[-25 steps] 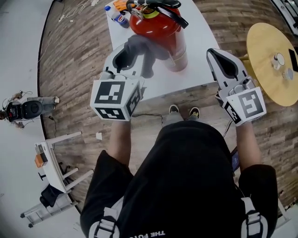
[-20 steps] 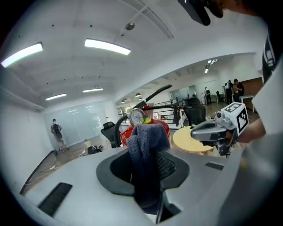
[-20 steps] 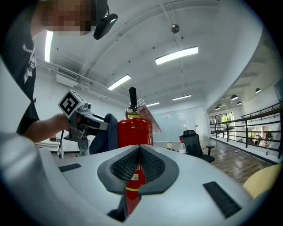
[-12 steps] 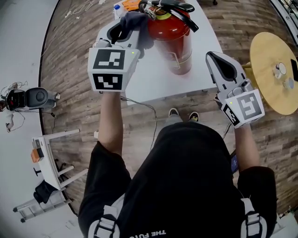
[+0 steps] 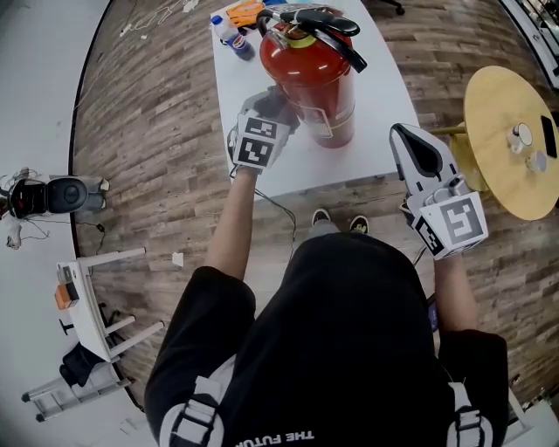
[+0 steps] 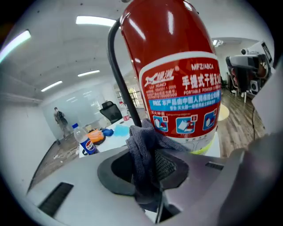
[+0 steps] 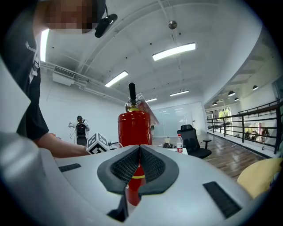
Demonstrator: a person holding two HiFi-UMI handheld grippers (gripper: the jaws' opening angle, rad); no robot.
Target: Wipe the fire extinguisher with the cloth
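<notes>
Red and upright, the fire extinguisher (image 5: 310, 83) stands on the white tabletop (image 5: 380, 87), with a black handle (image 5: 321, 21) on top. The left hand-held gripper (image 5: 274, 109) is at the extinguisher's left side in the head view. Its jaws are pinched narrow on a grey cloth (image 6: 147, 152). The cloth bunches up out of the jaws, and its upper folds appear to lie against the lower edge of the extinguisher's label, just beside the black hose (image 6: 116, 75) that runs down the cylinder. The right hand-held gripper (image 5: 407, 138) is off to the extinguisher's right, by the tabletop's near edge and well apart from the cylinder. Its jaws are closed together with nothing between them, and it points towards the extinguisher. Beyond the extinguisher, on the far end of the tabletop, lie a plastic bottle (image 5: 229, 33) with a blue label and an orange item (image 5: 244, 12). Further to the extinguisher's right, off the tabletop, stands a round wooden table (image 5: 498, 148).
</notes>
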